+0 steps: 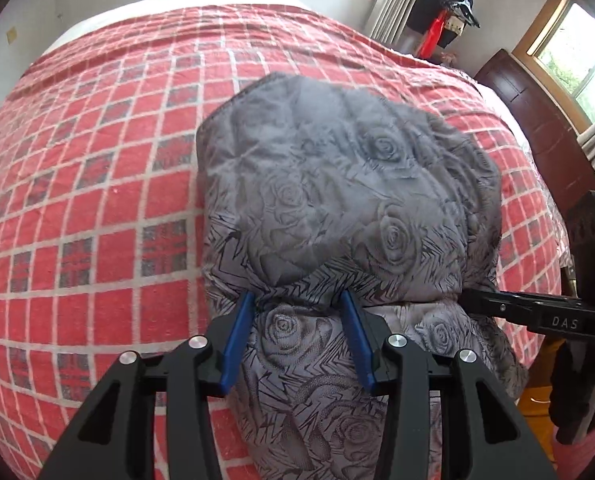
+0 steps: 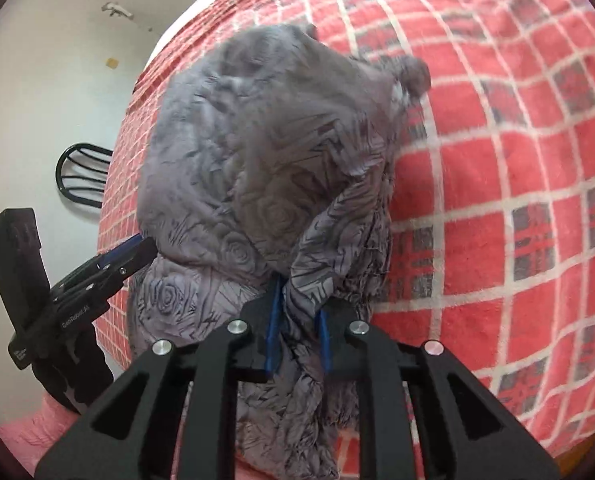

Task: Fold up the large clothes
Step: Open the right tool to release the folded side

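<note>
Your left tongs (image 1: 299, 334) clamped on the grey rose-print garment (image 1: 337, 200), your right tongs (image 2: 299, 320) pinching its neighbouring edge (bunched), cloth draped ahead over the red checked bed (image 1: 97, 160)

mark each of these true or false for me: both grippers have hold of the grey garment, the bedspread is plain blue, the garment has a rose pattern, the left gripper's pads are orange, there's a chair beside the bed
1. Both grippers have hold of the grey garment. True: the left gripper and the right gripper each have folds of the grey garment between their fingers.
2. The bedspread is plain blue. False: the bedspread is red with a white and grey check.
3. The garment has a rose pattern. True.
4. The left gripper's pads are orange. False: the pads are blue.
5. There is a chair beside the bed. True: a black chair shows past the bed's edge in the right wrist view.
</note>
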Demonstrator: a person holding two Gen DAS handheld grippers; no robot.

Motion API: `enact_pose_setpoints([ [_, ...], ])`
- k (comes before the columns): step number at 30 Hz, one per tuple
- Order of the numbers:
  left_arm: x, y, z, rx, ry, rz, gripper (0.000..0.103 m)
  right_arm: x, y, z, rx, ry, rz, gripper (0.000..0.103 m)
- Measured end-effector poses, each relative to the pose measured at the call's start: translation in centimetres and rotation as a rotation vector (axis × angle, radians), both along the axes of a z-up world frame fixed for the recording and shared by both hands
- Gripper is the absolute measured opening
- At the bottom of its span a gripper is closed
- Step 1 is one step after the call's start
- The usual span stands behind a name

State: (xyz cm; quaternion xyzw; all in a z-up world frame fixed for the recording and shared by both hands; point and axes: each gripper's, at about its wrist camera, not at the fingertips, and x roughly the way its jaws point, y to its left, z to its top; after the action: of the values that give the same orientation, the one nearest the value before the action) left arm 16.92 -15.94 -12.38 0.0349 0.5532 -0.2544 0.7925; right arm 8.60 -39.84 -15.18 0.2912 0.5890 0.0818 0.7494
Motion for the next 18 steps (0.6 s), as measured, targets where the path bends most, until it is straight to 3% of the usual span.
enact_pose_setpoints([
  [7, -0.2, 0.0, -0.7, 0.014, -0.015, 0.004, 0.046, 0.3, 0.3, 0.0, -0.031, 0.010, 0.008, 0.017],
  [9, -0.2, 0.1, -0.2, 0.013, -0.013, 0.008, 0.046, 0.2, 0.1, 0.7, -0.022, 0.009, 0.004, 0.021],
  [12, -0.3, 0.5, 0.8, 0.000, -0.012, 0.021, 0.045, 0.1, -0.2, 2.5, -0.075, 0.001, 0.006, 0.037],
  [18, -0.2, 1.1, 3.1, 0.028, -0.071, 0.036, 0.044, 0.1, -0.2, 7.7, -0.223, -0.100, 0.002, 0.038],
])
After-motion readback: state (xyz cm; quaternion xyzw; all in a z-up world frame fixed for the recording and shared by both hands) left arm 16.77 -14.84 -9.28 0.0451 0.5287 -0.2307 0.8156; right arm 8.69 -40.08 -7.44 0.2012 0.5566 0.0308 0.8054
